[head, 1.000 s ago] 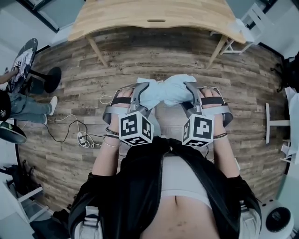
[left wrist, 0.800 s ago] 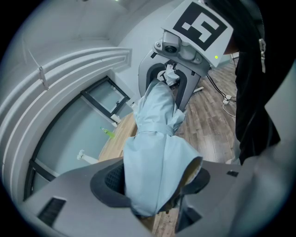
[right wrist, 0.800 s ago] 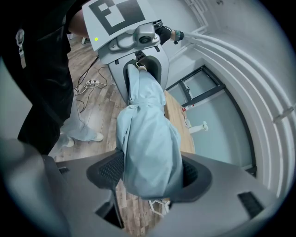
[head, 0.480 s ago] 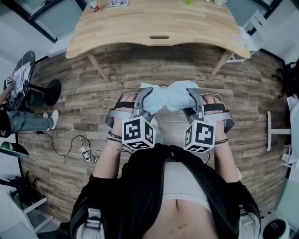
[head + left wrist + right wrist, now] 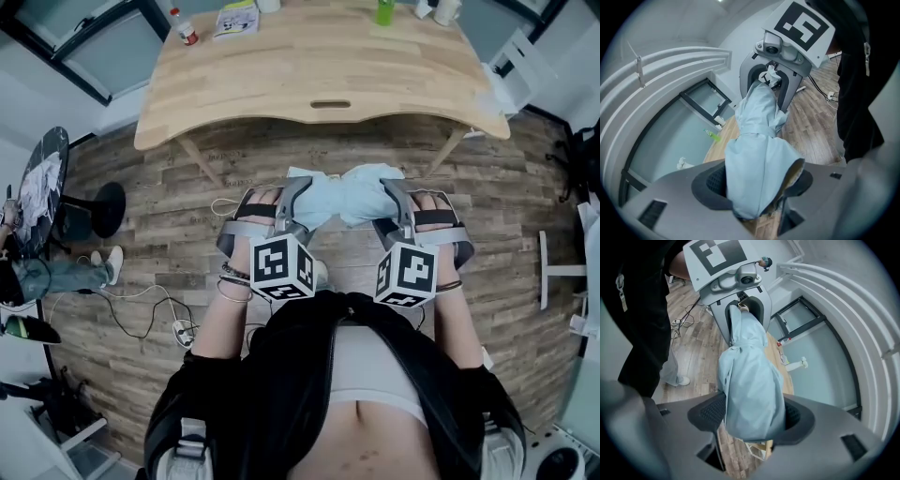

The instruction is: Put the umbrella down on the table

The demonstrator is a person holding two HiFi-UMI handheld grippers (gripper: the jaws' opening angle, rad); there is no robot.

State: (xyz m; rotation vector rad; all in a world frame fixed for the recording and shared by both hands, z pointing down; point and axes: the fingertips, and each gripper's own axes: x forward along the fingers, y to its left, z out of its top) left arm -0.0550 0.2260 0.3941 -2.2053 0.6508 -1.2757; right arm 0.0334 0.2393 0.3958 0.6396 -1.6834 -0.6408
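The folded pale-blue umbrella (image 5: 345, 192) is held level above the wooden floor (image 5: 169, 197), on the near side of the tabletop (image 5: 319, 70) and not on it. The left gripper (image 5: 296, 195) is clamped on its left end and the right gripper (image 5: 394, 195) on its right end, with cloth bulging between each pair of jaws. Along the tabletop's far edge stand a red-capped bottle (image 5: 186, 28), a green bottle (image 5: 384, 11) and a white cup (image 5: 447, 9); what they hold cannot be made out.
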